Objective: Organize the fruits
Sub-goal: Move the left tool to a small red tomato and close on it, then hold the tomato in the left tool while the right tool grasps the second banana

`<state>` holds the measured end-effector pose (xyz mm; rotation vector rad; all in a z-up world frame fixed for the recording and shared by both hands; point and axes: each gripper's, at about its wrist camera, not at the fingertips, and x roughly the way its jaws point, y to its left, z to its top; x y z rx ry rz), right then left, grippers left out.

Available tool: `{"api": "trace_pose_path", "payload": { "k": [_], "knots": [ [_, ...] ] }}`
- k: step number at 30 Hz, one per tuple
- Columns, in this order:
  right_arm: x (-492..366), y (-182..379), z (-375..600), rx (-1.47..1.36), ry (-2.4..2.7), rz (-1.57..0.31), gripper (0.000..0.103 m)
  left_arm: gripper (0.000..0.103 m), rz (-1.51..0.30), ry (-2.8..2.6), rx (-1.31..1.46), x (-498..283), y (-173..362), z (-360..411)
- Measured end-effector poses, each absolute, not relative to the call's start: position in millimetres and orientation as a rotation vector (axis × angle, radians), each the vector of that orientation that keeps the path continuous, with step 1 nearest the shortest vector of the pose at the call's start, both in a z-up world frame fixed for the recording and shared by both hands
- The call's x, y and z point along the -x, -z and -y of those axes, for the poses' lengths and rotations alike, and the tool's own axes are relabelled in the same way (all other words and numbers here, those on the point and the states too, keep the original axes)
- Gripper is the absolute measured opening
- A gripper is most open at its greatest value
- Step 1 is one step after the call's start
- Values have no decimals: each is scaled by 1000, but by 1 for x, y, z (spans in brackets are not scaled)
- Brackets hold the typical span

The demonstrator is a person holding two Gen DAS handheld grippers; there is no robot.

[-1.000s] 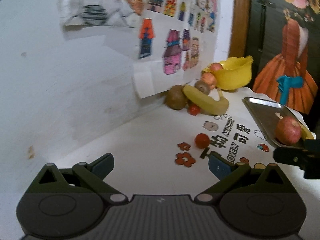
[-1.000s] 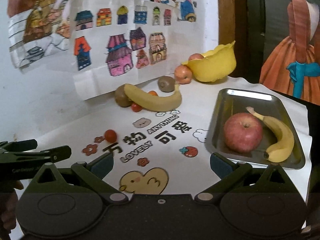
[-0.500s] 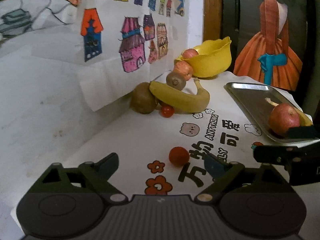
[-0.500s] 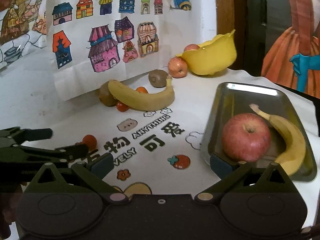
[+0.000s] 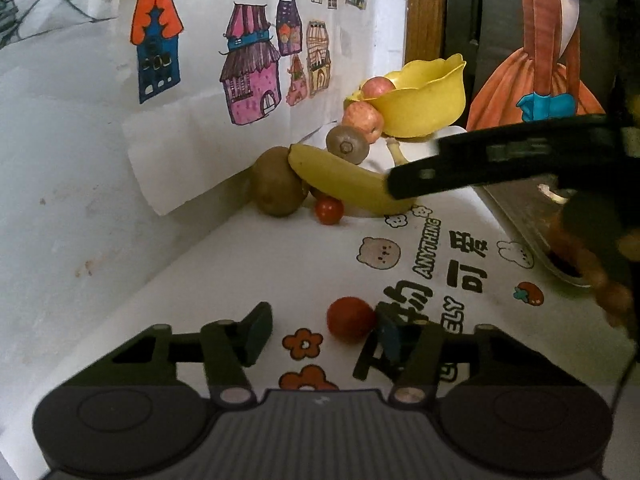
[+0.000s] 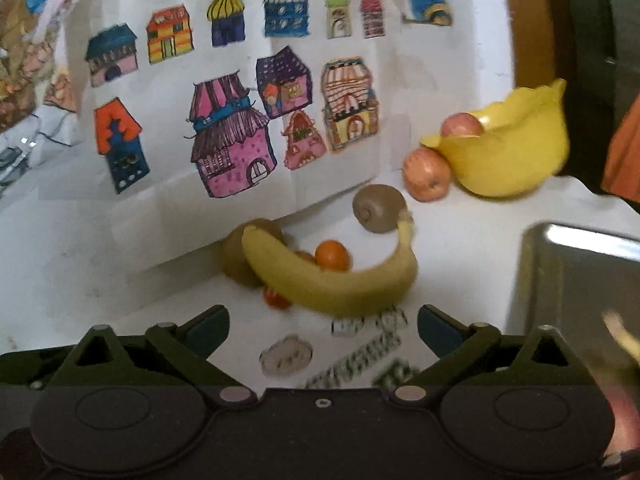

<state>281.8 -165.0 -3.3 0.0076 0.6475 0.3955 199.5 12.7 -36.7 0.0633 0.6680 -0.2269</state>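
Here the left gripper [image 5: 320, 330] hangs low over the white printed surface [image 5: 280, 264], jaws apart, with the small round red cherry tomato [image 5: 350, 319] lying between them, touching or almost touching the blue pad on one side; the other pad stands clear. I judge that tomato light, smooth and thin-skinned, prone to roll or squirt out of a hard pinch, so it wants a gentle hold across its widest part.

The right gripper [image 6: 322, 326], jaws also apart and empty, points at the long curved yellow banana [image 6: 332, 284], which is soft and easily bruised; its thick middle looks the safest place to grip. Behind the banana sit a brown fuzzy kiwi [image 6: 236, 256] and a small orange fruit [image 6: 332, 256], and a second little red tomato [image 6: 276, 299] lies touching its near edge, so a low grasp could knock these. Beyond the banana's stem a second kiwi [image 6: 378, 208], a red apple [image 6: 426, 174] and the yellow scalloped plastic bowl [image 6: 508, 160] stand. The steel tray [image 6: 580, 280] is right of the banana.
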Motion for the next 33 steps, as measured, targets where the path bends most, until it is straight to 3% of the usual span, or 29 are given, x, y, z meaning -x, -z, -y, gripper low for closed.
{"api": "trace_pose_path", "payload": {
  "k": [6, 11, 26, 33],
  "knots": [
    [-310, 11, 139, 74, -439, -639, 92, 38, -662, 214, -62, -202, 37, -13],
    [-318, 16, 114, 181, -479, -583, 85, 30, -664, 204, -41, -200, 37, -16],
    [-323, 28, 81, 404, -517, -519, 48, 30, -664, 209, -35, -197, 36, -18],
    [-303, 24, 84, 475, -527, -457, 40, 28, -669, 209, -27, -191, 36, -16]
  ]
}}
